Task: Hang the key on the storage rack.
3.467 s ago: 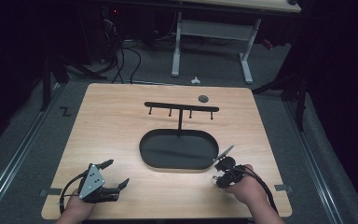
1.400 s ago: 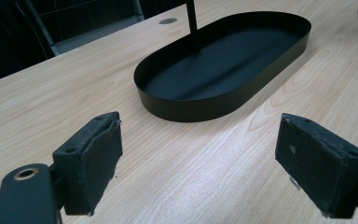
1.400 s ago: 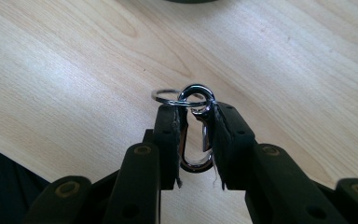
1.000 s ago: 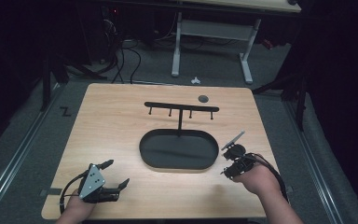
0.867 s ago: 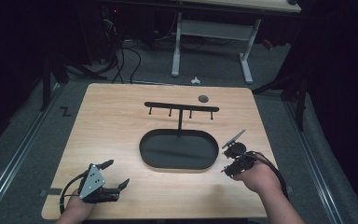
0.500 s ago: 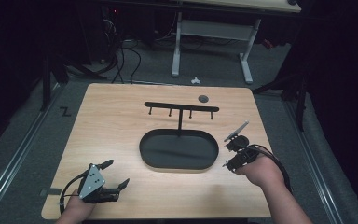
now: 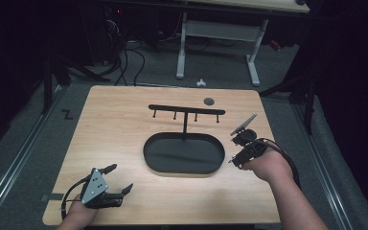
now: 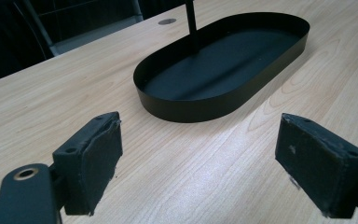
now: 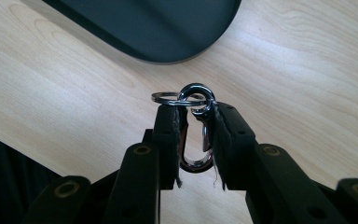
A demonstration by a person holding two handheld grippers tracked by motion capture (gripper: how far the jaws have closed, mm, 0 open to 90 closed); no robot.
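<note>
A black oval tray (image 7: 184, 154) sits mid-table, and a thin post rises from it to a black crossbar with several small hooks (image 7: 186, 110). My right gripper (image 9: 195, 114) is shut on a silver carabiner clip (image 9: 196, 135) with a key ring (image 9: 165, 97) at its tip, held above the wood just off the tray's rim (image 9: 168, 57). In the high view the right gripper (image 7: 242, 149) hovers right of the tray. My left gripper (image 7: 115, 181) rests open at the table's front left; its pads (image 8: 98, 158) hold nothing, and the tray (image 8: 182, 105) lies ahead of them.
A small dark round disc (image 7: 209, 101) lies near the table's far edge. Beyond the table stand a white desk frame (image 7: 218, 36) and cables on the floor (image 7: 124, 57). Bare wood lies left of the tray.
My right gripper, with the clip, has moved from the tray's front right corner toward the right and farther away along the tray's right end. The left gripper has stayed put.
</note>
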